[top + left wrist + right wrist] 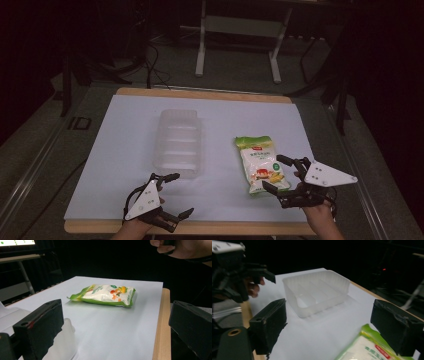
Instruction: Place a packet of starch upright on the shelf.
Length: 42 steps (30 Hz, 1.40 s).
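Beside the snack bag (260, 164), the right gripper (283, 176) (fingers spread, holding nothing) is approaching; next, closing on it. The left gripper (176, 196) is idling, fingers released.

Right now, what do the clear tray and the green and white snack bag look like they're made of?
The tray looks like thin moulded plastic, translucent and milky: the white sheet shows through its ribbed walls. The snack bag looks like glossy printed plastic film, with soft highlights, a puffed middle and flat sealed ends. Whether it has a foil lining, I cannot tell.
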Motion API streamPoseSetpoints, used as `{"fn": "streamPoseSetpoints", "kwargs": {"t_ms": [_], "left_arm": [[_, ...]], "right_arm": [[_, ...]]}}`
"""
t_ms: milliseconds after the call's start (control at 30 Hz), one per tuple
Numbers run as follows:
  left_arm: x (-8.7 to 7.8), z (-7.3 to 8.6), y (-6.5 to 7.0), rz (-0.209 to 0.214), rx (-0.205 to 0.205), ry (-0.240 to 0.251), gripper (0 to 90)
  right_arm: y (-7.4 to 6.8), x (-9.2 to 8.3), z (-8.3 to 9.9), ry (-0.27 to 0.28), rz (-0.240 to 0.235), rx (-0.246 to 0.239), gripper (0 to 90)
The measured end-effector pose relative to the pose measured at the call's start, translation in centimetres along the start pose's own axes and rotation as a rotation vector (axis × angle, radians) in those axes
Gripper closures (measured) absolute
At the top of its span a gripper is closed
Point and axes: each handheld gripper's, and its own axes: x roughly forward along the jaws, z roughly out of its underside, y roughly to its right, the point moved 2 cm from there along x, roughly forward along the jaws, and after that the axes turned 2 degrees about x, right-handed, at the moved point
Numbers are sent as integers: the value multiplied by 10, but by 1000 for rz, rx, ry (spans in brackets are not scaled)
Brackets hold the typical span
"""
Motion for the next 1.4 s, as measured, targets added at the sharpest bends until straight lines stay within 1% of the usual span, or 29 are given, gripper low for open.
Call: {"fn": "streamPoseSetpoints", "kwargs": {"t_ms": [33,67,133,200,233,300,400,433,533,633,667,700,767,867,1033,1100,1167,1233,1267,1367,1400], "left_arm": [[0,0,0,-3,4,-3,0],[0,0,0,-3,4,-3,0],[0,0,1,-4,7,-4,0],[0,0,0,-3,9,-5,0],[0,0,0,-3,8,-6,0],[0,0,1,-2,8,-8,0],[0,0,0,-2,10,-8,0],[0,0,0,-3,11,-7,0],[0,0,0,-2,7,-6,0],[0,0,0,-3,11,-7,0],[0,0,0,-3,11,-7,0],[0,0,0,-3,11,-8,0],[0,0,0,-1,13,-10,0],[0,0,0,4,9,-11,0],[0,0,0,7,9,-10,0],[0,0,0,8,7,-11,0],[0,0,0,8,9,-11,0],[0,1,0,9,8,-12,0],[0,1,0,8,8,-12,0],[0,0,0,8,8,-10,0],[0,1,0,8,8,-11,0]], "right_arm": [[4,1,-2,7,2,14,128],[4,1,-2,7,2,14,128],[7,2,-6,11,19,6,126],[8,2,-8,13,21,3,125],[10,2,-11,20,32,-3,123],[12,3,-14,18,31,4,117],[14,4,-17,13,41,3,112],[17,5,-19,10,51,5,111],[21,8,-20,6,57,8,107],[27,11,-23,7,100,-21,106],[29,12,-24,0,111,-24,103],[29,12,-24,0,111,-24,103],[38,16,-27,-3,131,-21,102],[46,19,-28,3,152,-15,102],[58,25,-28,-8,174,-6,102],[64,28,-27,-20,182,10,103],[71,33,-26,-37,215,45,103],[77,35,-24,-35,182,67,103],[81,36,-22,-38,175,77,103],[89,41,-16,-51,169,97,103],[92,43,-14,-57,180,103,103]]}}
